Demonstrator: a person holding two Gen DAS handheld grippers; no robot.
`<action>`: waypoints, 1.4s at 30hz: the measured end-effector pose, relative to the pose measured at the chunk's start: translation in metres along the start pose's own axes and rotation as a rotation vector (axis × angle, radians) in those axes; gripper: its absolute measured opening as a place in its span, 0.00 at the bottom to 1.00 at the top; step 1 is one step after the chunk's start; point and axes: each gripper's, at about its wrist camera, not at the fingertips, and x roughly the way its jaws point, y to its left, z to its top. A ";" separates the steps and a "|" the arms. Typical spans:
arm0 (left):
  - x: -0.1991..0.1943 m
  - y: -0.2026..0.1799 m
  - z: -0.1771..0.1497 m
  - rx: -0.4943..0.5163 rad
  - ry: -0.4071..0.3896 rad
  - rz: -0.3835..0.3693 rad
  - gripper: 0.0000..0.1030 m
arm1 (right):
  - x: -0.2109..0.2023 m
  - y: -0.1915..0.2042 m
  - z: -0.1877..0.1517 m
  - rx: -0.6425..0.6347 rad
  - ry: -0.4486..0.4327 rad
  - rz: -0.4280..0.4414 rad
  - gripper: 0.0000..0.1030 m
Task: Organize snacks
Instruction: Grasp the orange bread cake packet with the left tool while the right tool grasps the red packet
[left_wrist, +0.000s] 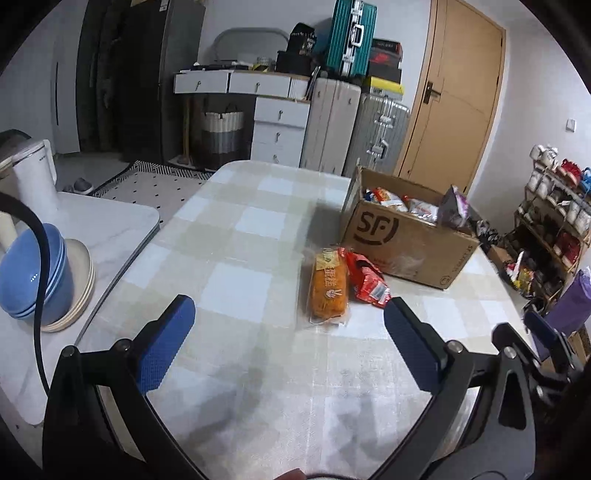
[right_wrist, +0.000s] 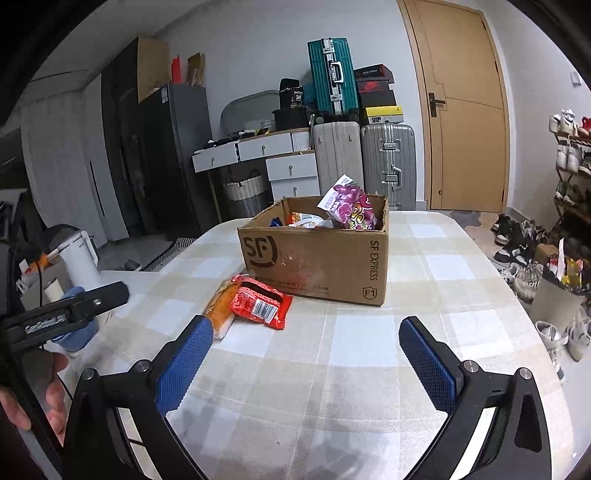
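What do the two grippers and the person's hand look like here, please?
Each gripper, left and right, has black angular arms with silver pivot bolts and blue pads with a fine dotted texture. A black cable loops past the left one. From the right view, the left gripper's black body carries pale lettering too blurred to read, held by a bare hand; no sleeve shows.

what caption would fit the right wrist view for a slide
Open right claw hovers over the checked table, facing a red snack packet and orange packet beside a snack-filled SF cardboard box.
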 end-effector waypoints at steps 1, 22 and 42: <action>0.007 -0.001 0.003 0.006 0.001 0.006 0.99 | 0.001 0.001 0.002 0.000 0.003 0.001 0.99; 0.183 -0.020 0.037 0.017 0.305 -0.138 0.99 | 0.044 -0.013 0.005 0.020 0.097 0.028 0.99; 0.216 -0.028 0.026 0.098 0.390 -0.079 0.34 | 0.062 -0.004 0.010 -0.004 0.169 0.006 0.99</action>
